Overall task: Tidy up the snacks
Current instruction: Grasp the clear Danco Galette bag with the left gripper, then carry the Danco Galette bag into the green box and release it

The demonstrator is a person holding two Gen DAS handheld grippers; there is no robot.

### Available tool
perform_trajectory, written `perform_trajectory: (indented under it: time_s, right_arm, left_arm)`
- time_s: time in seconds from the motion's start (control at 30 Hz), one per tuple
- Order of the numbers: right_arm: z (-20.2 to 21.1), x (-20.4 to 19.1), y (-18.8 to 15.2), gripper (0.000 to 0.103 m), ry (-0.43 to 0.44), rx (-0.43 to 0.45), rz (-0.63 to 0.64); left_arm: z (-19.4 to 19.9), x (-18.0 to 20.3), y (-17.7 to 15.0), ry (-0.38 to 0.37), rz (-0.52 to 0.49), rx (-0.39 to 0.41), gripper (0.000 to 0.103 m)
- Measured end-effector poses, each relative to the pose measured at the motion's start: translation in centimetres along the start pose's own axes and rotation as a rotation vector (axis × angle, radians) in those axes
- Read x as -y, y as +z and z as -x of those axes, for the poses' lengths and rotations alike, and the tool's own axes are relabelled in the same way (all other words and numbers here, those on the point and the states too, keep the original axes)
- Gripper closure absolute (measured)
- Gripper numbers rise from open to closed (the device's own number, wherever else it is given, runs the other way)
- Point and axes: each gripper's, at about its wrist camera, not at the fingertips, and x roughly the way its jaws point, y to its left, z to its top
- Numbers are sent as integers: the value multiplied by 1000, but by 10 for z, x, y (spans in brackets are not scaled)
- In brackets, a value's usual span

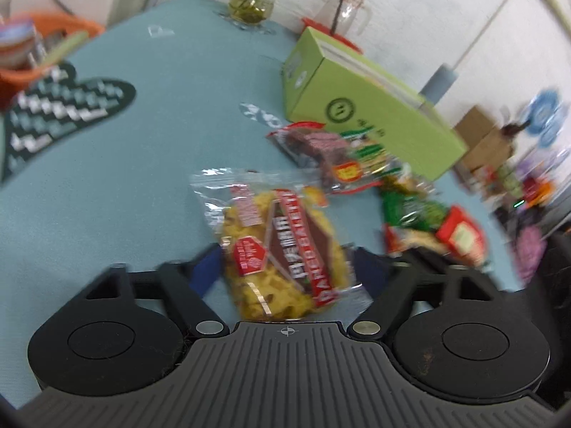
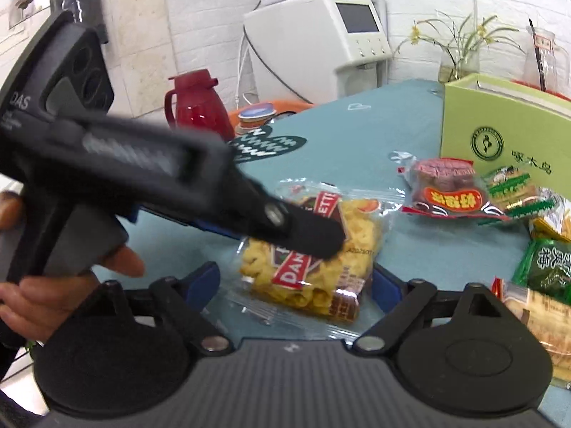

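Observation:
A clear bag of yellow snacks with a red and brown label (image 1: 282, 246) lies on the blue-green tablecloth (image 1: 125, 185). My left gripper (image 1: 289, 271) has its blue pads against both sides of the bag. In the right wrist view that gripper's black finger (image 2: 314, 235) reaches over the same bag (image 2: 321, 271). My right gripper (image 2: 294, 285) stands open around the bag's near end, its left pad apart from the wrapper. A red pack of brown cakes (image 2: 446, 189) and several green and red packs (image 2: 546, 264) lie to the right, in front of a green box (image 2: 499, 135).
A dark heart-shaped mat (image 1: 60, 107) and an orange basket (image 1: 53, 35) lie at the far left. A plant vase (image 1: 249, 3) and a glass jug (image 1: 349, 7) stand at the back. A red thermos (image 2: 196, 103) stands beyond the table. A person's hand (image 2: 53, 296) holds the left gripper.

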Motion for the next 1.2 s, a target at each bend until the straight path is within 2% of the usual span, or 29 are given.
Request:
perform_trajectory:
  time_s: [0.07,0.13,0.2,0.33,0.43,0.57,0.67,0.77,0.87,0.97,1.0,1.1,1.2]
  right_arm:
    - [6,-2,1,21,-24,9,20]
    - [16,2,3,21,-29,41,1]
    - [26,5,8,21,-46,70,-4]
    - [37,11,27,18,-91,142,27]
    - [41,23,50,16,-134,194,74]
    - [37,59,92,16,-170,231,101]
    - [27,98,122,16,-205,222,89]
    - [12,136,141,16,-232,190,55]
    - [-9,175,150,16,-223,141,-12]
    - [-27,205,150,14,-200,95,-89]
    - [-30,210,150,9,-195,91,-110]
    - [-16,209,141,8,-207,123,-146]
    - [17,199,132,9,-216,182,-163]
  left_arm:
    - [2,0,5,-28,23,1,56]
    - [5,-2,13,-73,63,9,63]
    - [8,-1,23,-107,82,25,64]
    - [13,21,56,-119,38,89,61]
    - [8,41,93,-121,-17,143,56]
    - [-21,66,161,-128,-79,180,55]
    - [-55,80,202,-135,-103,160,55]
    - [-95,88,227,-125,-116,125,55]
    - [-135,84,238,-116,-103,60,55]
    - [-157,72,239,-120,-78,19,51]
    - [-157,69,238,-121,-70,18,47]
    - [-133,66,232,-161,-62,82,25]
    - [-95,76,219,-168,-108,154,22]
